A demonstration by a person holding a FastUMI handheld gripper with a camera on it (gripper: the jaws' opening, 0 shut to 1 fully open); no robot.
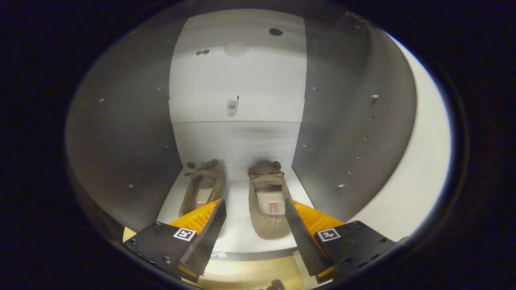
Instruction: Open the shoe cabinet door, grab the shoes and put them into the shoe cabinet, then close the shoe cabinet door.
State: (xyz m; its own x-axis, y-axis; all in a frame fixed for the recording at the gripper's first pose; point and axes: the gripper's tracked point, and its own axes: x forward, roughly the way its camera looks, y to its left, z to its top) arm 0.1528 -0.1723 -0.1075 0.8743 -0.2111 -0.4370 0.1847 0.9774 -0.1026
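Two brown knitted shoes lie side by side on the white bottom shelf (238, 225) of the open shoe cabinet, toes toward the back wall. The left shoe (203, 187) sits just beyond my left finger, which covers its heel. The right shoe (268, 201) lies between the fingers and a little ahead, its heel close to my right finger. My gripper (254, 209) is open at the cabinet's front edge, and neither finger presses on a shoe.
Dark side walls (129, 145) of the cabinet close in on both sides, with small peg holes in them. A white back panel (238, 80) carries a small metal fitting (232, 107). A pale surface (419, 169) curves past the right wall.
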